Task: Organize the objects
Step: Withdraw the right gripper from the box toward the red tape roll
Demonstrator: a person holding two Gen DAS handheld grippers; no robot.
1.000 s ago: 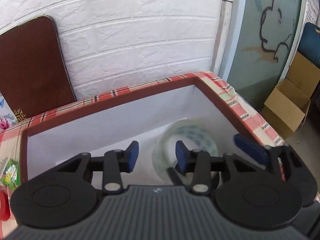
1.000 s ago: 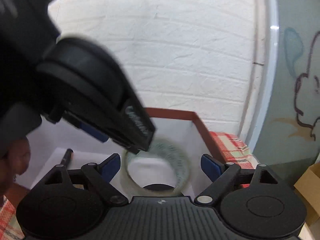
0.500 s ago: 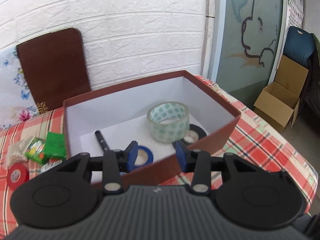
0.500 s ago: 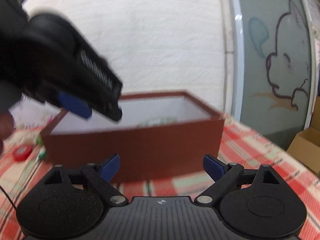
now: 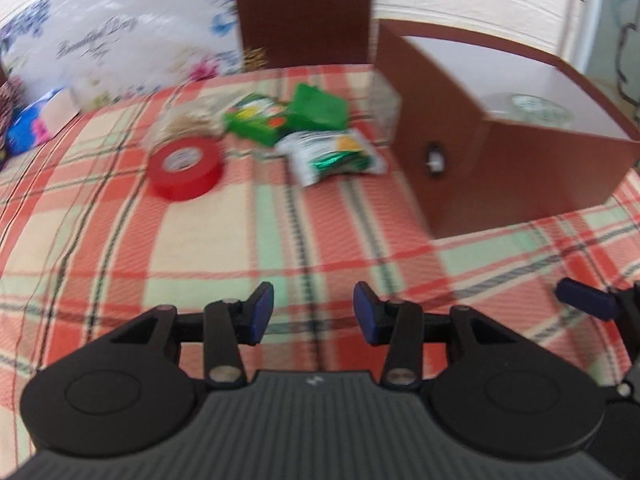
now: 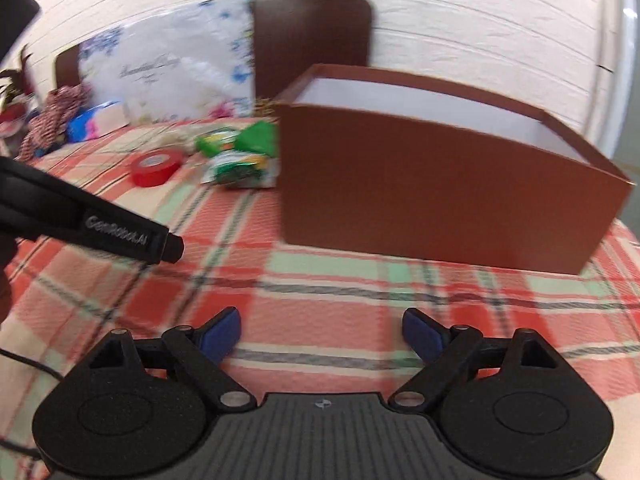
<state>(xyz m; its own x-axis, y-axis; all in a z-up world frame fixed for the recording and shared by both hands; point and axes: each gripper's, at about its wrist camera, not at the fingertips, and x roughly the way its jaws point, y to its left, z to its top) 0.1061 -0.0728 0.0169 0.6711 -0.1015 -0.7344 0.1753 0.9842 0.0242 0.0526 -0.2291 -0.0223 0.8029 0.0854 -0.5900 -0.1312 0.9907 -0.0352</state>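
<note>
A brown box (image 5: 500,168) with white inside stands on the plaid cloth at the right; a clear tape roll (image 5: 528,110) sits inside it. The box also shows in the right wrist view (image 6: 440,196). Left of it lie a red tape roll (image 5: 185,168), green packets (image 5: 288,116) and a silver-green snack packet (image 5: 332,156). My left gripper (image 5: 313,317) is open and empty, low over the cloth in front of these. My right gripper (image 6: 321,336) is open and empty in front of the box. The red tape (image 6: 157,168) and packets (image 6: 240,160) show in its view too.
A brown board (image 5: 304,8) and a flowered panel (image 5: 120,40) lean on the white brick wall behind the table. A small blue and pink box (image 5: 36,124) sits at the far left. The left gripper's body (image 6: 92,224) crosses the right wrist view's left side.
Both grippers have pulled back and away from the box, which now holds the clear tape. The left gripper has swung left, bringing the red tape and packets into view.
</note>
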